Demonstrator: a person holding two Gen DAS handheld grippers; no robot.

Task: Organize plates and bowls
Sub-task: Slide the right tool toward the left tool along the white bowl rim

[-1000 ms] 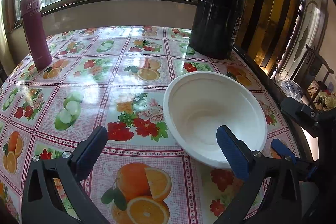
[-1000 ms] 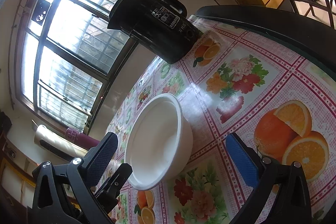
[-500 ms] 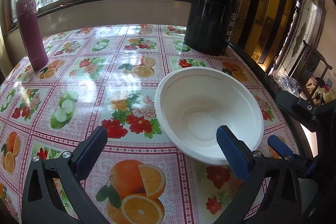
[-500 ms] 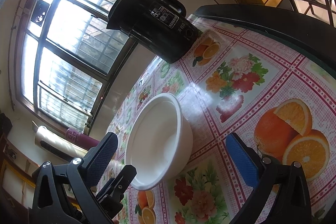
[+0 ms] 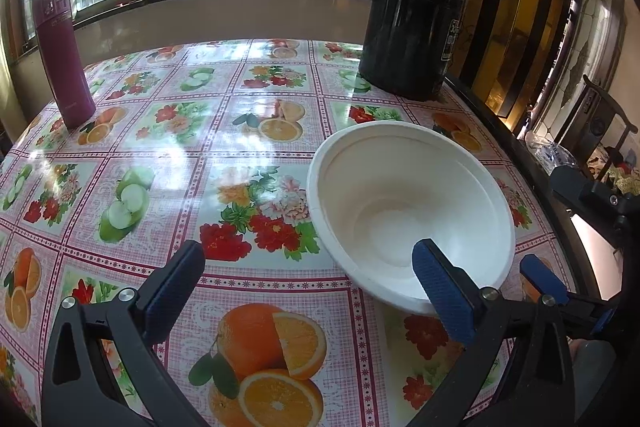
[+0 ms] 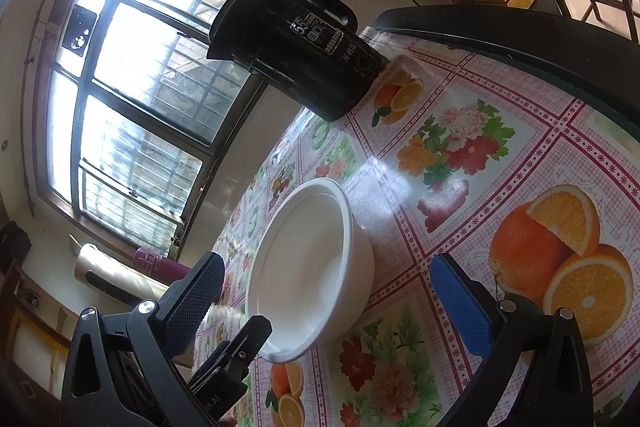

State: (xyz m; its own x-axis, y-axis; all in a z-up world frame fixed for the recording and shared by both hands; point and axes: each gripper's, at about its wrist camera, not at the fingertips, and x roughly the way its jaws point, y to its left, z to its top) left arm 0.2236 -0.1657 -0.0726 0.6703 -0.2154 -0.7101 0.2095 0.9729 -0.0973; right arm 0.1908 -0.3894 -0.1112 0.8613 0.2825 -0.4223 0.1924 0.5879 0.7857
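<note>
White bowl (image 5: 408, 211) sits upright on the fruit-print tablecloth (image 5: 256, 155), toward 4 o'clock in the left wrist view. Left gripper (image 5: 308, 283) hovers with its fingers spread wide, holding nothing; its right finger (image 5: 440, 287) overlaps the bowl's near rim, contact unclear. Right gripper (image 6: 332, 291) is likewise spread wide and empty, the bowl (image 6: 308, 275) lying between its fingers. Black kettle (image 5: 412, 19) stands at 1 o'clock beyond the bowl, and a maroon flask (image 5: 64, 55) stands at 10 o'clock, well apart.
</note>
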